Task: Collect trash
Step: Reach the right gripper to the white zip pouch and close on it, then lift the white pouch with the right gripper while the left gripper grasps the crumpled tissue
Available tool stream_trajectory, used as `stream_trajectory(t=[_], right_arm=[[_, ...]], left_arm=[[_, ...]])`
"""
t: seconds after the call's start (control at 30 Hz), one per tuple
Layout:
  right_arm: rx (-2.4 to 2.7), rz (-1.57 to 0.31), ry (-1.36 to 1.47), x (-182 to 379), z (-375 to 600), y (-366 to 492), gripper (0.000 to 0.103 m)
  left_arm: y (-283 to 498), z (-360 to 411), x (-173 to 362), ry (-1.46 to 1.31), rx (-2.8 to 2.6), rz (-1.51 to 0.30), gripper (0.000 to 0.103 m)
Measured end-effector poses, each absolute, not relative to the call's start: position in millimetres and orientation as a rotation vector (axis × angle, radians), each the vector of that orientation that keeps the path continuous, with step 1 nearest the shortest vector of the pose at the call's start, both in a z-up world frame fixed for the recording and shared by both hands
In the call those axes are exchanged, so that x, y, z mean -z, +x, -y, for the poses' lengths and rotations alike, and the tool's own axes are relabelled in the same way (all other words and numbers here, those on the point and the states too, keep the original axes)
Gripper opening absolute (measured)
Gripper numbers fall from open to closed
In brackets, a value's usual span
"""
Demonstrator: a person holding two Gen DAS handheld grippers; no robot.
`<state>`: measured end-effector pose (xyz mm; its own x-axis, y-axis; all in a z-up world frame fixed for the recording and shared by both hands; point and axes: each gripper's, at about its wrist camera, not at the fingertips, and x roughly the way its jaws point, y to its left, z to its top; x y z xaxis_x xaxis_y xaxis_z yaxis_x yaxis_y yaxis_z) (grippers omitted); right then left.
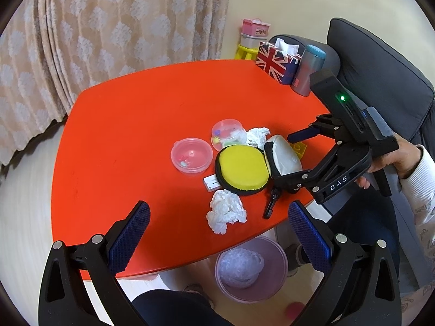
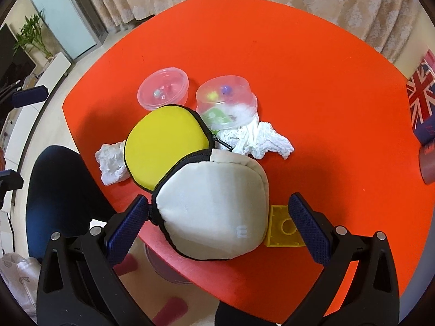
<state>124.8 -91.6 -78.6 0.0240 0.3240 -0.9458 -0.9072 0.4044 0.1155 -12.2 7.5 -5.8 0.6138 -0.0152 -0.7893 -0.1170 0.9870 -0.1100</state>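
My left tongs (image 1: pixel 218 233) hang wide open and empty above the near edge of the red tabletop (image 1: pixel 130 141), with the nearer crumpled tissue (image 1: pixel 227 213) lying between and beyond their blue pads. My right tongs (image 2: pixel 217 221) also stand wide, holding nothing, their pads flanking the white half of the open zip pouch (image 2: pixel 214 206), whose yellow-lined half (image 2: pixel 165 146) lies flat on the tabletop. The trash counts two: the nearer tissue, and a second crumpled tissue (image 1: pixel 257 135) pressed against the domed clear container (image 1: pixel 228 133). Non-trash items count as follows: two clear plastic containers, the domed one and a shallow one (image 1: pixel 191 154); one pouch; one yellow toy brick (image 2: pixel 284 228) just beside the pouch; one small white card (image 1: pixel 211 182) partly under the pouch. On the floor below the tabletop edge stands one pink bin (image 1: pixel 251 269), already holding a white wad. Judged risks: if my right tongs close where they are, they take the pouch, not trash. The second tissue touches the domed container, so a careless pinch there could drag or tip the container. The nearer tissue is soft and loose, so a shallow pinch may pull off only a fold. The bin sits partly under the tabletop edge, so a release made too early would land the tissue on the tabletop or floor.
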Motion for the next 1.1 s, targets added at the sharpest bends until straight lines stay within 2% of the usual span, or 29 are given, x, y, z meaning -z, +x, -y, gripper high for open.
stream_trajectory(t=[0.47, 0.53, 0.6, 1.1], right_arm=[[-1.086, -1.163, -0.643, 79.2, 90.5, 126.8, 0.100], [-1.087, -1.157, -0.643, 78.5, 90.7, 127.6, 0.094], [-1.091, -1.156, -0.652, 77.7, 91.4, 127.3, 0.079], [-1.043, -1.058, -0.480, 38.8, 121.0, 135.5, 0.076]], left_arm=[[-14.0, -8.4, 8.7, -0.161, -0.056, -0.913, 0.097], [-13.9, -8.2, 9.0, -0.162, -0.057, -0.914, 0.097], [-13.8, -8.0, 9.2, -0.164, -0.057, -0.915, 0.097], [-10.9, -6.8, 12.3, -0.169, -0.048, -0.921, 0.097]])
